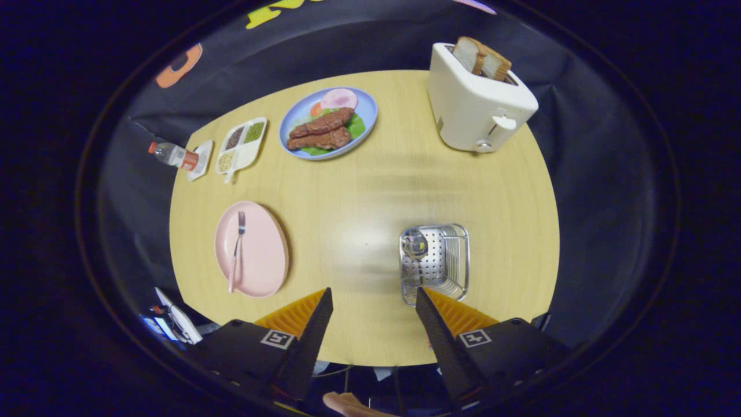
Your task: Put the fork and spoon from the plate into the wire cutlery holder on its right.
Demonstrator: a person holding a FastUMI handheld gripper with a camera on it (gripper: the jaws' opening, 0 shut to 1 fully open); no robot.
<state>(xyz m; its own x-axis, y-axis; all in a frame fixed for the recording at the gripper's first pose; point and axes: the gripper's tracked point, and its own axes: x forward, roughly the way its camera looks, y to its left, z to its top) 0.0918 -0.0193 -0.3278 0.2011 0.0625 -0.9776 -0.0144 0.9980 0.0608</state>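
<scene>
Fork point(237, 249): lies lengthwise on the pink plate point(263, 260), tines toward the far side of the desk, handle toward the near rim. Flat and unobstructed, so the handle offers the easier place to pinch.

Spoon: a round shiny shape point(414, 243) sits in the near-left corner of the wire cutlery holder point(435, 263); it may be the spoon's bowl standing upright, though the fisheye view is too small to be sure. On that reading, judged half done: the fork is what is left.

Wire cutlery holder: metal, perforated base, open top, standing to the right of the plate and well apart from it, just ahead of the right finger. Open top suits dropping cutlery in from above.

Gripper point(374, 301): fingers spread wide, nothing between them, held above the near edge of the desk point(359, 191), between plate and holder. The spread suggests it is free to go for the fork, which lies beyond the left finger.

Other items, far side: blue plate point(367, 104) of meat and greens; divided tray point(242, 147) of beans; small bottle point(171, 155) lying on a dish; toaster point(474, 104) with bread slices point(480, 58) in the slots. None in the path between plate and holder.
</scene>
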